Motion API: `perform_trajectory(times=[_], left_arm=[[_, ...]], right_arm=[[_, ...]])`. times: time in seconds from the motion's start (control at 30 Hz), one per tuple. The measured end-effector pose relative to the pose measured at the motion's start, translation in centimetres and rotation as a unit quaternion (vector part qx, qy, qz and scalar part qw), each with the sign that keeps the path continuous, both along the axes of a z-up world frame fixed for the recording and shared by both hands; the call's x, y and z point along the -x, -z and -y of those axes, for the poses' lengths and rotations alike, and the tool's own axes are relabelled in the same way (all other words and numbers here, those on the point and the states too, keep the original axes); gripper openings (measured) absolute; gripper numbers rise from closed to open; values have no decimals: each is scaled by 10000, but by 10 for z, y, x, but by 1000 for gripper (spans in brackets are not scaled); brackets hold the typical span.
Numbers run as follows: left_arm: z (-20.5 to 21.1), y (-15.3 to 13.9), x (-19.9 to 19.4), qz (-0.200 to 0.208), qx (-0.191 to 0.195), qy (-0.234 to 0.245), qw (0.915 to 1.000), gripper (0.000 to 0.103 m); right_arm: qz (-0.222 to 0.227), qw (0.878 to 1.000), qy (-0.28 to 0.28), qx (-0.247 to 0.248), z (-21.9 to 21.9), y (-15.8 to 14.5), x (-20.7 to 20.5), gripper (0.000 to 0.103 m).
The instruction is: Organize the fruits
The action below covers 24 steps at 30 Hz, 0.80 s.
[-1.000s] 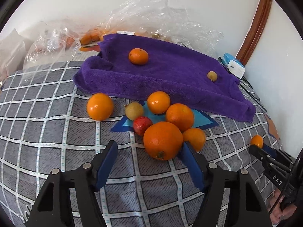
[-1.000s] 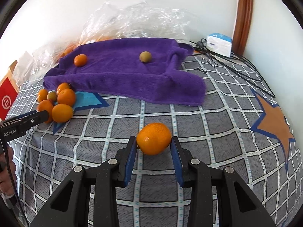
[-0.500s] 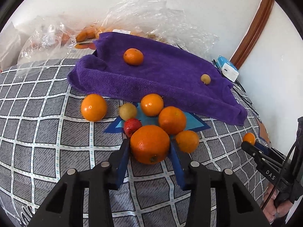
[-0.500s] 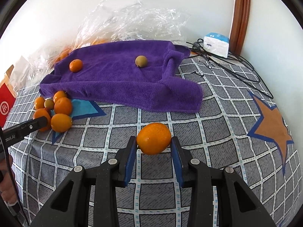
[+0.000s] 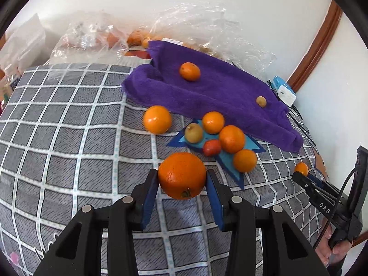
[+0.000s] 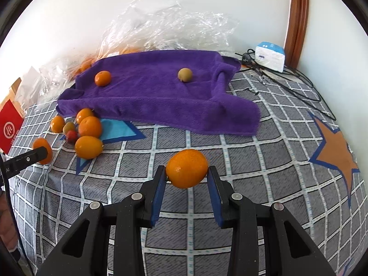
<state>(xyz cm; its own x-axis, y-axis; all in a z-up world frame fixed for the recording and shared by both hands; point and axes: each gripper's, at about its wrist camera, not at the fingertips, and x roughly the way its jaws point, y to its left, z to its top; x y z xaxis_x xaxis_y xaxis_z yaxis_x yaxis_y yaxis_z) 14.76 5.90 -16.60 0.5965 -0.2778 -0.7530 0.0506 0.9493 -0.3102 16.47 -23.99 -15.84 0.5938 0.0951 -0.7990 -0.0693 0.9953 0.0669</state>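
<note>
Since the earlier frame the left gripper (image 5: 182, 181) has clamped the big orange (image 5: 181, 175) and drawn it clear of the fruit pile (image 5: 220, 138). The right gripper (image 6: 186, 175) grips a mandarin (image 6: 186, 168) above open checked cloth (image 6: 264, 161); its side reads "DAS".

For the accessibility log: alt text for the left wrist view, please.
The left gripper grips a large orange above a checked cloth. Beyond lie loose fruits and a purple towel.
</note>
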Motion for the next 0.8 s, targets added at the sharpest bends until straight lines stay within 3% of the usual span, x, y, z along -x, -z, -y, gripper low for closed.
perform_trajectory(times=[0.3, 0.6, 0.8], left_arm=[[-2, 9, 1, -51, -2, -37, 10000, 40], [12, 12, -8, -58, -397, -96, 9992, 40], [7, 1, -8, -45, -228, -134, 9996, 40]], right_arm=[[-82, 9999, -60, -82, -2, 7, 6, 36], [-82, 9999, -58, -109, 3, 4, 9, 36], [-19, 10000, 12, -66, 6, -6, 4, 36]])
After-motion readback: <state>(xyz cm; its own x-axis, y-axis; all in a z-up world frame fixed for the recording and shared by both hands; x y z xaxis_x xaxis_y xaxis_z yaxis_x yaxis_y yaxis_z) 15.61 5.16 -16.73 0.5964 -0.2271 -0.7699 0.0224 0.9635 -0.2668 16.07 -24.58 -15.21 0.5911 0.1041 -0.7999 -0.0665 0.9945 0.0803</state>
